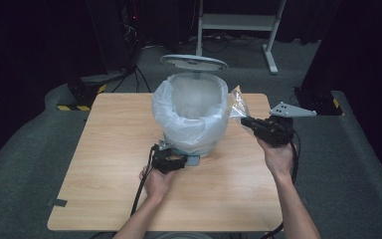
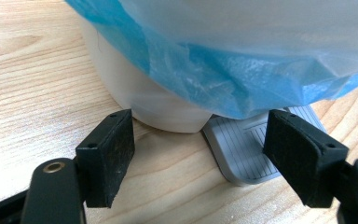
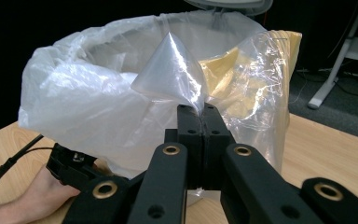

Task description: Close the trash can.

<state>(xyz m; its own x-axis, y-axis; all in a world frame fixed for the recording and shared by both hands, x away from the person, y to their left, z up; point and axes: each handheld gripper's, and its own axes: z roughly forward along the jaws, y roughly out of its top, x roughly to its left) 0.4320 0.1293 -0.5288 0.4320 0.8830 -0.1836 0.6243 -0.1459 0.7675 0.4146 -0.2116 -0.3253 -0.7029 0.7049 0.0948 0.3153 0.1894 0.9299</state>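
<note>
the right gripper (image 3: 200, 109) is closed on a clear plastic wrapper (image 3: 247, 79), just beside the rim of the pedal bin (image 1: 191, 142). the left gripper (image 1: 171, 162), jaws apart, presses the pedal (image 2: 249, 147) at the bin's foot. if that press slips, the lid (image 1: 194, 62) may fall; the thin film may also slide out.

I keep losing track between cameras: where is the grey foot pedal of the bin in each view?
High view: the pedal lies at the bin's base, beside the left gripper.
Left gripper view: lower right of centre, under the blue liner.
Right gripper view: can't make it out.
Shared landmark: the lined bin.
</note>
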